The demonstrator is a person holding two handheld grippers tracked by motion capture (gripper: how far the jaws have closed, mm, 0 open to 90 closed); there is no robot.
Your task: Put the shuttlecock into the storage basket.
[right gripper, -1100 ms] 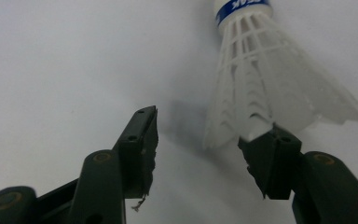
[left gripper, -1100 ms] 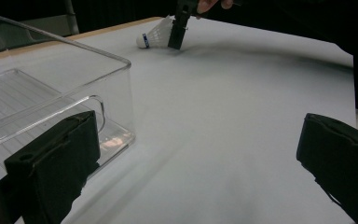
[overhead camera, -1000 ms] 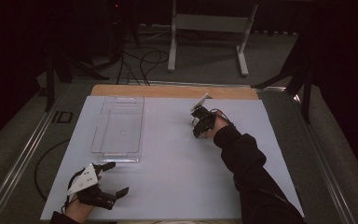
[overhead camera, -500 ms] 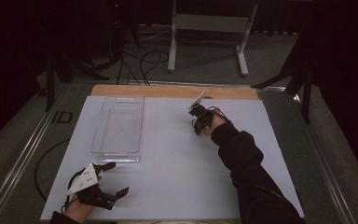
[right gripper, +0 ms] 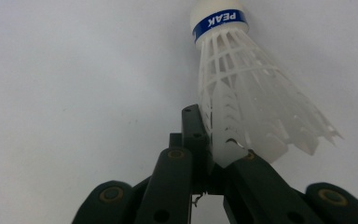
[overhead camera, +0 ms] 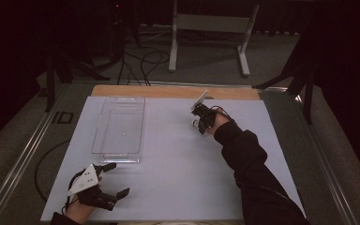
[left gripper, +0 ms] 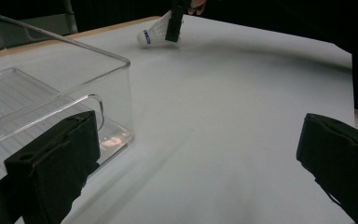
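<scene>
High view
- bin: clear plastic bin (overhead camera: 119, 127) just ahead of left gripper (overhead camera: 104, 183), nothing inside it
- left gripper: jaws wide apart, holding nothing, at near-left corner of white worktop (overhead camera: 168, 178)
- right gripper: right gripper (overhead camera: 200, 118) far side of worktop, well right of bin; shuttlecock too small to make out here
- room: open white surface between the two grippers

Left gripper view
- bin: corner wall just beside left jaw, empty
- shuttlecock: shuttlecock (left gripper: 154, 32) far ahead, cork down-left, touching worktop, pinched by right gripper (left gripper: 174, 25)

Right gripper view
- right gripper: right gripper (right gripper: 214, 154) closed tight on the skirt rim
- shuttlecock: white shuttlecock (right gripper: 242, 88) extends past jaws, blue-banded cork at far end, bare worktop around
</scene>
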